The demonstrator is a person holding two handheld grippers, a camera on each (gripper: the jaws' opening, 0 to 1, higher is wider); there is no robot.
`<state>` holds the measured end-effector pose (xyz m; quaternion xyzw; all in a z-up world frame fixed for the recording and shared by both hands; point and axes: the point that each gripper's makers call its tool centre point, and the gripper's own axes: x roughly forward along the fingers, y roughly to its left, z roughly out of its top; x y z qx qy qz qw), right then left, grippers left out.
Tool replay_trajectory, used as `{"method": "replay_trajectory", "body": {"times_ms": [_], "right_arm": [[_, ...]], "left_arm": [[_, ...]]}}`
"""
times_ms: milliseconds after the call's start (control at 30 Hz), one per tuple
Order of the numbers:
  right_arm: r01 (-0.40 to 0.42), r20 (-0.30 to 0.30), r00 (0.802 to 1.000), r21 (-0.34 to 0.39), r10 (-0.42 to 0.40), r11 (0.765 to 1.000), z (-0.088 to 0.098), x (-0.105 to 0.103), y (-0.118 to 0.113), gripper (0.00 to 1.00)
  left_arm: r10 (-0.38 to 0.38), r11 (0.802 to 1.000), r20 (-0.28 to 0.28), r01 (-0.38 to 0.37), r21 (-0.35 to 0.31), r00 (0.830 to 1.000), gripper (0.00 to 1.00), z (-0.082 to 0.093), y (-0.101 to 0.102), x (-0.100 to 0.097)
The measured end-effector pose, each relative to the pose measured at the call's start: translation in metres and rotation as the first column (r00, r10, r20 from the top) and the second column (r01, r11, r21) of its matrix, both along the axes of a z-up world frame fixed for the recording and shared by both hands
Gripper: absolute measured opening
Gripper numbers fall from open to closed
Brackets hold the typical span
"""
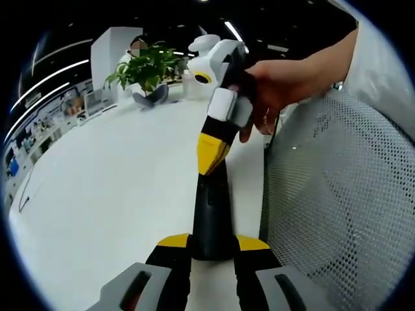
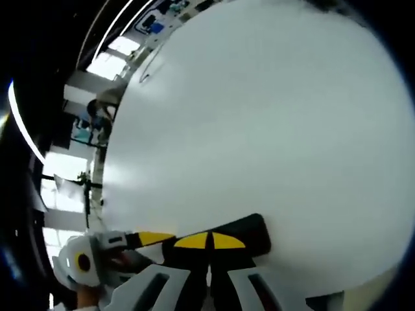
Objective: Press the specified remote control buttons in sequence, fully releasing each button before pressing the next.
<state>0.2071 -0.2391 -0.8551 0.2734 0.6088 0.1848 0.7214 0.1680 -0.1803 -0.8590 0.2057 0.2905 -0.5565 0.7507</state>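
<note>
A black remote control point(image 1: 211, 207) points away from me over the white table point(image 1: 110, 194). My left gripper point(image 1: 213, 243) is shut on its near end, one yellow tip on each side. My right gripper point(image 1: 210, 154), held by a hand point(image 1: 285, 84), comes down from above. Its yellow tips are closed together and rest on the remote's upper face. In the right gripper view the same shut tips point(image 2: 209, 241) lie on the remote point(image 2: 256, 233), and the left gripper point(image 2: 97, 259) holds it from the left. The buttons are hidden.
A potted green plant point(image 1: 148, 68) and a white device point(image 1: 204, 65) stand at the table's far edge. A grey mesh chair back point(image 1: 337, 207) rises close on the right. Shelves and ceiling lights point(image 2: 58, 162) lie beyond the table.
</note>
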Motion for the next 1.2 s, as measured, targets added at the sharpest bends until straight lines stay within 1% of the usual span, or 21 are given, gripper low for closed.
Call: {"method": "replay_trajectory", "body": {"times_ms": [133, 167, 267, 333, 433, 500, 567, 633, 733, 800, 867, 933, 1000, 1033, 1067, 1133, 1200], "right_arm": [[-0.022, -0.080, 0.997, -0.031, 0.019, 0.999, -0.001, 0.000, 0.001, 0.00], [-0.028, -0.115, 0.993, -0.029, 0.024, 0.999, -0.001, 0.000, 0.001, 0.00], [-0.060, -0.189, 0.980, -0.006, 0.058, 0.998, -0.001, -0.001, 0.001, 0.00], [-0.068, -0.205, 0.976, 0.006, 0.067, 0.998, -0.002, 0.000, 0.001, 0.00], [-0.060, -0.193, 0.979, 0.024, 0.064, 0.998, -0.001, -0.001, 0.000, 0.00], [-0.012, -0.195, 0.981, 0.045, 0.021, 0.999, 0.000, -0.001, -0.001, 0.00], [-0.020, -0.201, 0.979, 0.057, 0.031, 0.998, 0.001, -0.002, 0.000, 0.00], [-0.021, -0.206, 0.978, 0.060, 0.033, 0.998, 0.002, 0.000, -0.001, 0.00], [0.014, -0.176, 0.984, 0.086, 0.001, 0.996, 0.010, 0.012, 0.001, 0.00], [0.009, -0.175, 0.985, 0.082, 0.006, 0.997, 0.013, 0.014, 0.003, 0.00], [-0.043, -0.189, 0.981, 0.054, 0.052, 0.998, 0.008, 0.008, 0.003, 0.00], [-0.063, -0.192, 0.979, 0.036, 0.069, 0.997, 0.003, 0.003, 0.003, 0.00], [-0.104, -0.211, 0.972, -0.012, 0.099, 0.994, -0.006, -0.004, -0.003, 0.00], [-0.077, -0.196, 0.977, 0.010, 0.077, 0.997, -0.001, 0.001, 0.000, 0.00], [-0.090, -0.199, 0.976, 0.003, 0.089, 0.996, -0.001, 0.000, -0.001, 0.00], [-0.134, -0.180, 0.975, -0.028, 0.127, 0.991, -0.001, 0.000, 0.000, 0.00], [-0.154, -0.172, 0.974, -0.041, 0.145, 0.987, -0.001, -0.001, 0.001, 0.00]], "left_arm": [[-0.001, 1.000, 0.000, 0.001, 0.001, 1.000, 0.24, 0.000, 0.000, 0.000], [-0.001, 1.000, 0.000, 0.001, 0.001, 1.000, 0.24, 0.000, 0.000, 0.000], [0.000, 1.000, 0.000, 0.000, 0.001, 1.000, 0.24, 0.000, 0.000, 0.000], [0.002, 1.000, -0.002, -0.002, 0.000, 1.000, 0.24, 0.000, 0.000, 0.000], [-0.003, 1.000, 0.001, 0.003, 0.002, 1.000, 0.24, 0.000, 0.000, 0.000], [-0.007, 1.000, 0.002, 0.007, 0.005, 1.000, 0.24, 0.000, 0.000, 0.000], [-0.008, 1.000, 0.001, 0.008, 0.006, 1.000, 0.24, 0.000, 0.000, 0.000], [-0.008, 1.000, 0.001, 0.008, 0.007, 1.000, 0.24, 0.000, 0.000, 0.000], [-0.007, 1.000, 0.001, 0.007, 0.007, 1.000, 0.24, 0.000, 0.000, 0.000], [-0.008, 1.000, 0.002, 0.008, 0.007, 1.000, 0.24, 0.000, 0.000, 0.000], [-0.008, 1.000, 0.002, 0.008, 0.007, 1.000, 0.24, 0.000, 0.000, 0.000], [-0.008, 1.000, 0.002, 0.008, 0.007, 1.000, 0.24, 0.000, 0.000, 0.000], [-0.008, 1.000, 0.001, 0.008, 0.007, 1.000, 0.24, 0.000, 0.000, 0.000], [-0.008, 1.000, 0.001, 0.008, 0.006, 1.000, 0.24, 0.000, 0.000, 0.000], [-0.008, 1.000, 0.002, 0.008, 0.006, 1.000, 0.24, 0.000, 0.000, 0.000], [-0.009, 1.000, 0.002, 0.009, 0.007, 1.000, 0.24, 0.000, 0.000, 0.000], [-0.010, 1.000, 0.002, 0.010, 0.006, 1.000, 0.24, 0.000, 0.000, -0.001]]}}
